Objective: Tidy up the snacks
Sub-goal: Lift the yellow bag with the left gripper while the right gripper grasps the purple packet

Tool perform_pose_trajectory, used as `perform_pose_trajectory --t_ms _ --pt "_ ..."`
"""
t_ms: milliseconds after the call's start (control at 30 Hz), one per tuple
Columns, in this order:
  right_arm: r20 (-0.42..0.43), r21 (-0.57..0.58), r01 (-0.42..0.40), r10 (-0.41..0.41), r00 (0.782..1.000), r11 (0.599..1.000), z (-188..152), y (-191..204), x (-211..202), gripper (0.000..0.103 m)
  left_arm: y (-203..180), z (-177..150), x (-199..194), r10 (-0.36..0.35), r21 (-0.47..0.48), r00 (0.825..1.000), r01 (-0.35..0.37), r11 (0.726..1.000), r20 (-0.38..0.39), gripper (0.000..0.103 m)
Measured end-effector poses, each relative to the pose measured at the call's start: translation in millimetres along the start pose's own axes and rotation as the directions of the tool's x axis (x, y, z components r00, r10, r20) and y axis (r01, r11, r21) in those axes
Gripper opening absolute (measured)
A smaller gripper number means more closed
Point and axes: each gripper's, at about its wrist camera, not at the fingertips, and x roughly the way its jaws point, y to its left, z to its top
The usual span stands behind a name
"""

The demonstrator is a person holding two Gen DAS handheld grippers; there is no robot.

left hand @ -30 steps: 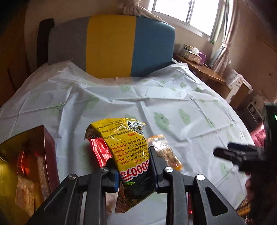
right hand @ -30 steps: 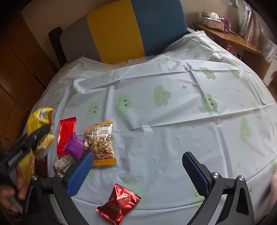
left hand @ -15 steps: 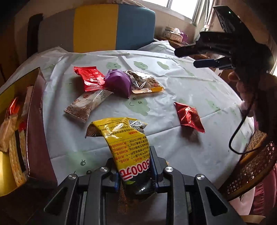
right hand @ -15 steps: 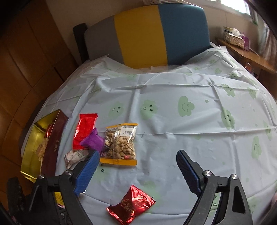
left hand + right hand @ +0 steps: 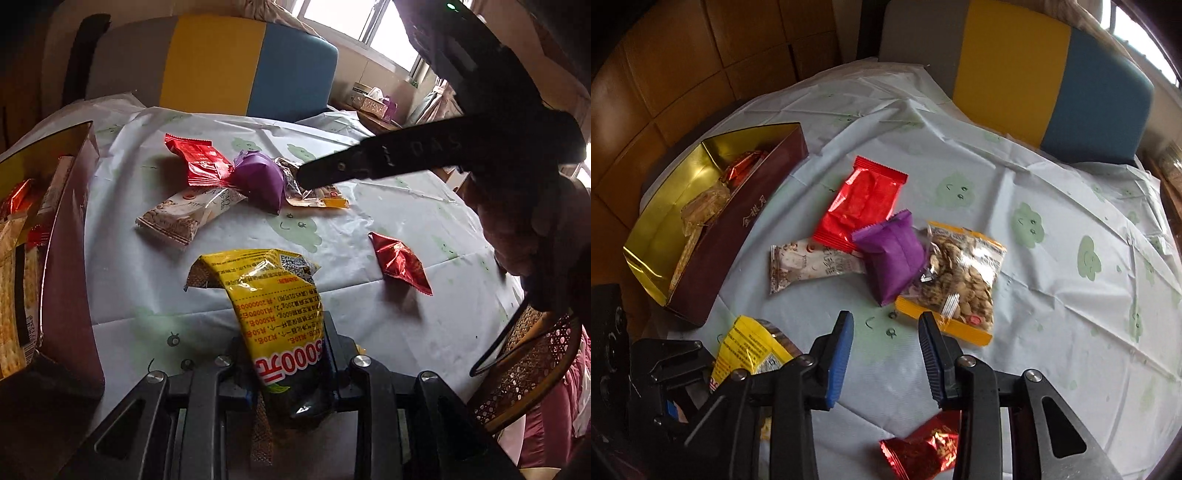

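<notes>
Here the left gripper [image 5: 288,354] pinches the yellow packet [image 5: 273,295] low over the table [image 5: 1052,295], probably bound for the box [image 5: 720,240] beside it. The right gripper [image 5: 886,332] has just been closing; its jaws hold nothing, above the purple packet [image 5: 892,254].

Six loose snack packets are seen: one yellow packet [image 5: 273,291], one flat red packet [image 5: 860,203], one purple packet [image 5: 892,254], one white bar packet [image 5: 809,264], one clear nut bag [image 5: 960,284] and one crinkled red foil packet [image 5: 400,262]. One open box [image 5: 735,236] is counted, with several wrapped snacks inside.
</notes>
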Motion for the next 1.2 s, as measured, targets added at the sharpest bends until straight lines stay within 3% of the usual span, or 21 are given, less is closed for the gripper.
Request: perform_pose_trajectory --t_ms 33,100,267,500,533,567,833,967,1067,1133,1200 --pt "-0.005 -0.008 -0.004 0.004 1.000 1.000 7 1 4 0.052 1 -1 -1 -0.005 -0.004 1.000 0.005 1.000 0.002 0.028" --pt "-0.019 -0.021 0.000 -0.001 1.000 1.000 19 1 12 0.062 2 -1 -1 -0.015 -0.012 1.000 0.015 1.000 0.006 0.028" --pt "-0.076 -0.074 0.009 -0.015 0.997 0.997 38 2 40 0.062 6 -2 -1 -0.040 -0.029 0.999 0.040 0.999 0.013 0.028" --pt "-0.029 -0.186 0.054 -0.060 0.998 0.981 43 10 62 0.061 8 -3 -2 -0.054 -0.040 0.998 0.054 0.998 0.017 0.028" --pt "-0.027 -0.189 0.058 -0.065 0.998 0.980 43 11 62 0.047 8 -3 -2 -0.052 -0.039 0.999 0.053 0.998 0.017 0.028" --pt "-0.024 -0.191 0.059 -0.065 0.998 0.980 43 12 61 0.048 7 -3 -2 -0.051 -0.038 0.999 0.051 0.998 0.017 0.028" --pt "-0.066 -0.164 -0.058 0.047 0.997 0.985 10 21 15 0.048 6 -3 -2 -0.040 -0.040 0.999 0.041 0.998 0.016 0.028" --pt "-0.120 -0.152 -0.051 0.032 0.992 0.987 -15 16 15 0.049 4 -4 -2 -0.029 -0.041 0.999 0.030 0.999 0.015 0.028" --pt "-0.133 -0.096 -0.062 0.049 0.990 0.993 -29 6 25 0.054 2 -4 -2 -0.016 -0.033 1.000 0.017 0.999 0.013 0.028" --pt "-0.117 -0.037 -0.095 0.090 0.989 0.995 -32 -3 30 0.066 1 -3 -2 -0.006 -0.023 1.000 0.006 1.000 0.008 0.028" --pt "-0.175 0.016 -0.077 0.079 0.981 0.997 -32 -11 41 0.079 -1 -2 -1 0.004 -0.020 1.000 -0.004 1.000 0.005 0.028"
